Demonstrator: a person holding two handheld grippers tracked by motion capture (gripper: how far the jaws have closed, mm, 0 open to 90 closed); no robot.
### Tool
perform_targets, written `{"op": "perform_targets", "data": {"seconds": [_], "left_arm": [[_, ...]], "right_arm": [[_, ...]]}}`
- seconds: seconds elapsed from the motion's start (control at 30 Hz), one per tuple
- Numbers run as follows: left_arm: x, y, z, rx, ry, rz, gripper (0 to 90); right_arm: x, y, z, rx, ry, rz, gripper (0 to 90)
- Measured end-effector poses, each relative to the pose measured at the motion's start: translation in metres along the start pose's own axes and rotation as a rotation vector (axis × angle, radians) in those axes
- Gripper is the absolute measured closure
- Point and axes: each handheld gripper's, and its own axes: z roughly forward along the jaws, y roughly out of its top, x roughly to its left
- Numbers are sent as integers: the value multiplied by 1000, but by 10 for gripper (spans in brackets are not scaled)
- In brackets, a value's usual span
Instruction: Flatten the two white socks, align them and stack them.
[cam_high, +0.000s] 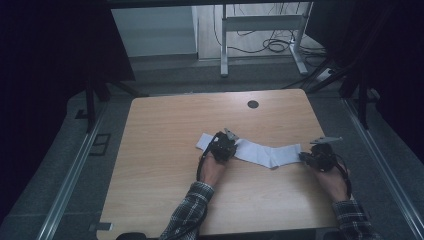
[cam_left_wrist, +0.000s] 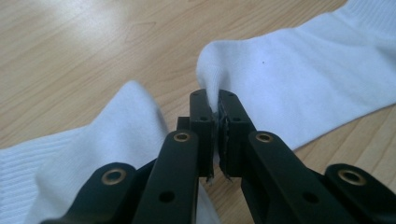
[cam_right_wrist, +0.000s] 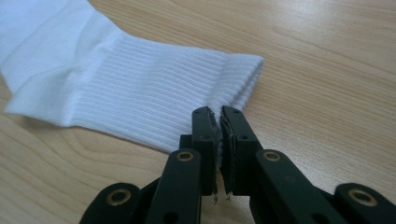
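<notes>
Pinching from the left first, I have my left gripper (cam_left_wrist: 217, 105) with its jaws clamped tight on a raised fold of the white sock (cam_left_wrist: 299, 88); one part of the sock slopes away to the left of the jaws and another spreads to their right, flat on the wooden bench (cam_left_wrist: 93, 42). From above, the sock (cam_high: 265, 152) stretches between my two hands. My right gripper (cam_right_wrist: 218, 116) has its jaws closed on the ribbed cuff edge, the fabric nipped between the pads, with the rest of the sock (cam_right_wrist: 116, 79) running off ahead and to the left of those jaws, bare bench (cam_right_wrist: 327, 70) to their right.
</notes>
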Motion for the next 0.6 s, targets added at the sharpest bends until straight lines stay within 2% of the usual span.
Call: {"op": "perform_targets", "data": {"seconds": [0.33,0.6], "left_arm": [[-2,2,-35,-46,-22,7,857],[2,-15,-71,-65,-34,10,857]], "right_arm": [[8,1,-20,-64,21,-15,848],[28,2,-35,-108,54,-56,849]]}}
